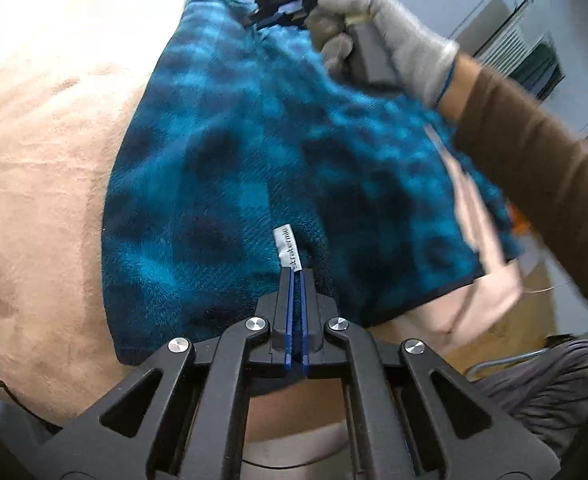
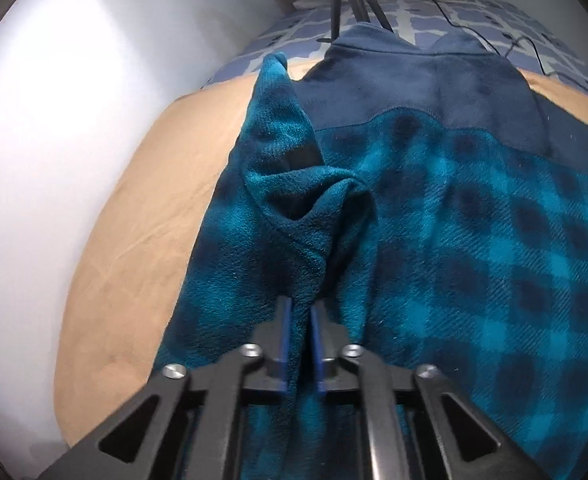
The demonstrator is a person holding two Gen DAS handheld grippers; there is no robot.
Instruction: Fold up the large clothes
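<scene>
Between both closed grippers, left gripper (image 1: 296,280) and right gripper (image 2: 301,312): plaid fleece (image 2: 434,232).

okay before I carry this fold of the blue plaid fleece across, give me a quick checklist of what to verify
1. Left gripper shut on the fleece near its white label: ok.
2. Right gripper shut on a bunched ridge of the fleece: ok in its own view.
3. Right gripper's hold as seen from the left wrist view: cannot tell, blurred.
4. Fabric between the grippers flat: not ok, a raised pucker stands up beside the navy yoke.
5. Tan cover under the fleece smooth: ok.
6. Black cable beyond the collar out of the way: cannot tell.
</scene>
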